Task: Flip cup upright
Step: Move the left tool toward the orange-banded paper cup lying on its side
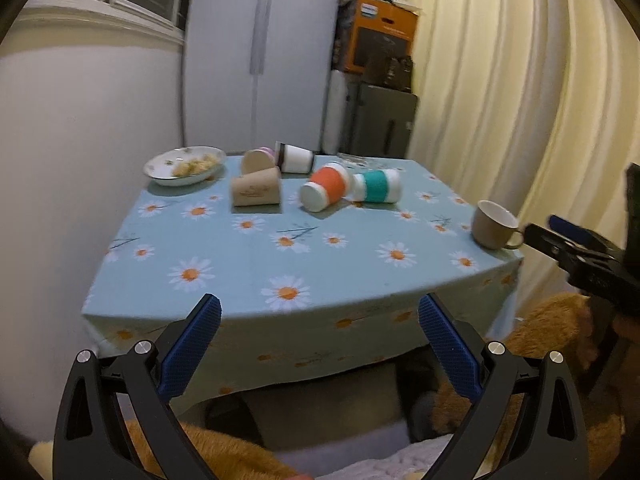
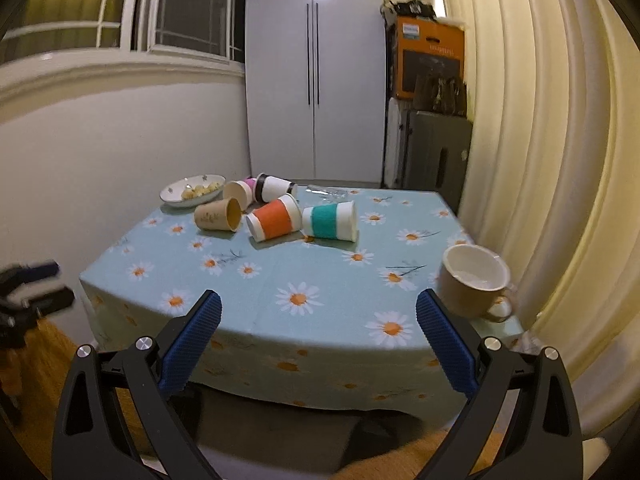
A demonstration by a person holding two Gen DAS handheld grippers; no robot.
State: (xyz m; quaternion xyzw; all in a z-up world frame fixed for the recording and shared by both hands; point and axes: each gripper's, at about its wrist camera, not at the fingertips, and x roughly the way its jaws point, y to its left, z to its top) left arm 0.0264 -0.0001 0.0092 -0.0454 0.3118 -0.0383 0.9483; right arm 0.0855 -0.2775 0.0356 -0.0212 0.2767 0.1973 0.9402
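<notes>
Several paper cups lie on their sides at the far part of the table: a brown one (image 1: 256,191) (image 2: 218,214), an orange-sleeved one (image 1: 326,191) (image 2: 274,218), a teal-sleeved one (image 1: 376,186) (image 2: 330,221), a dark-banded white one (image 1: 294,157) (image 2: 274,188) and a tan one (image 1: 258,161) (image 2: 237,192). A beige mug (image 1: 496,225) (image 2: 474,286) stands upright at the table's right front corner. My left gripper (image 1: 320,316) is open and empty before the front edge. My right gripper (image 2: 318,312) is open and empty, its right finger close to the mug; it also shows in the left wrist view (image 1: 560,236).
A white plate with food (image 1: 184,166) (image 2: 192,192) sits at the table's far left. The daisy tablecloth (image 1: 280,264) (image 2: 320,280) hangs over the front edge. Cream curtains (image 2: 540,160) hang to the right. A white wardrobe (image 2: 316,80) and stacked boxes (image 2: 430,64) stand behind.
</notes>
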